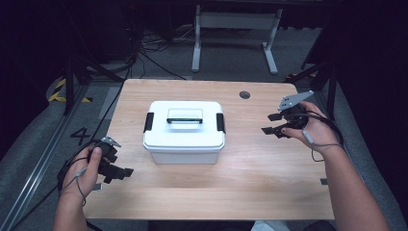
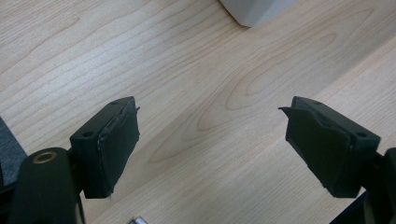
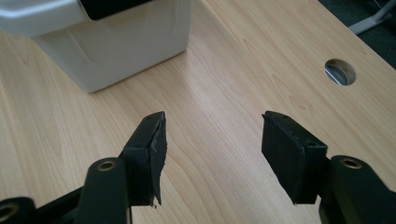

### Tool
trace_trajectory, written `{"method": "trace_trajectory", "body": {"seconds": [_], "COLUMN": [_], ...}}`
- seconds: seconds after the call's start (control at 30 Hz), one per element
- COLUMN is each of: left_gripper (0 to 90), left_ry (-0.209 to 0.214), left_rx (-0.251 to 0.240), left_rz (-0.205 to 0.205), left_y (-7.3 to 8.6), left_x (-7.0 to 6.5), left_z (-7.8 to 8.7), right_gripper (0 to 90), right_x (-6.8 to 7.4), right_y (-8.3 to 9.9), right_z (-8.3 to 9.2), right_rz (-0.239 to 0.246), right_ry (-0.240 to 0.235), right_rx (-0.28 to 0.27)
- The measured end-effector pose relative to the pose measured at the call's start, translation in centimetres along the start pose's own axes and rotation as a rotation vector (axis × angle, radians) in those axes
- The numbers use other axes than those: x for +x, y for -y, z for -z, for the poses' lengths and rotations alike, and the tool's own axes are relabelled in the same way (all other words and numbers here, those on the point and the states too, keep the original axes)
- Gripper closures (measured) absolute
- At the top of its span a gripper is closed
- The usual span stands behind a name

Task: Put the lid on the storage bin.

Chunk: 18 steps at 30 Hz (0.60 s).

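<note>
- A white plastic box [image 1: 184, 132] sits near the middle of the desk [image 1: 269, 173], rectangular with rounded corners and smooth, slightly glossy walls.
- Its lid is on, so what is inside cannot be seen. A flat handle [image 1: 184, 115] lies across the top, and a black latch [image 1: 148, 121] sits at each short end.
- The desk is pale wood with a flowing grain and a matte finish. A round cable hole [image 1: 244, 95] is cut near its far edge.
- Your left tool [image 1: 126, 173] rests low at the near left corner of the desk, apart from the box. Its jaws stand wide open with bare wood between them; the black pads [image 2: 116, 149] look rubbery and worn at the edges.
- Your right tool [image 1: 272, 123] hovers to the right of the box, pointing toward it without touching. Its jaws are spread wide, with nothing between them.
- In the right gripper view, a lower corner of the box lies just ahead of the jaws.
</note>
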<state>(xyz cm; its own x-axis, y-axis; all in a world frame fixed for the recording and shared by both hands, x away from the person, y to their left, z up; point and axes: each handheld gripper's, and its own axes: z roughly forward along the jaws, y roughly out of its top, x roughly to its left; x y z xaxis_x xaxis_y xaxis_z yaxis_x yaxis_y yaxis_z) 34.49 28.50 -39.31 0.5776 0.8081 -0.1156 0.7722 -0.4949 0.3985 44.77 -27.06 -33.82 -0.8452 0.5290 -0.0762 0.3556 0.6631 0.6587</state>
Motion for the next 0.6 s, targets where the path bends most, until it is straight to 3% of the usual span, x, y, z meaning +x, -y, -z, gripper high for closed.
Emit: {"method": "trace_trajectory", "body": {"seconds": [0.2,0.6], "left_gripper": [17.7,17.5], "left_ry": [0.002,0.002], "left_rx": [0.006,0.01], "left_rz": [-0.002,-0.003], "left_y": [-0.1,-0.1], "left_x": [-0.1,0.0], "left_z": [-0.3,-0.4], "right_gripper": [41.4,40.9], "right_x": [0.2,0.4], "right_y": [1.8,4.2], "right_z": [-1.2,-3.1], "right_rz": [-0.006,-0.049], "right_ry": [0.026,0.017], "right_rx": [0.025,0.041]}}
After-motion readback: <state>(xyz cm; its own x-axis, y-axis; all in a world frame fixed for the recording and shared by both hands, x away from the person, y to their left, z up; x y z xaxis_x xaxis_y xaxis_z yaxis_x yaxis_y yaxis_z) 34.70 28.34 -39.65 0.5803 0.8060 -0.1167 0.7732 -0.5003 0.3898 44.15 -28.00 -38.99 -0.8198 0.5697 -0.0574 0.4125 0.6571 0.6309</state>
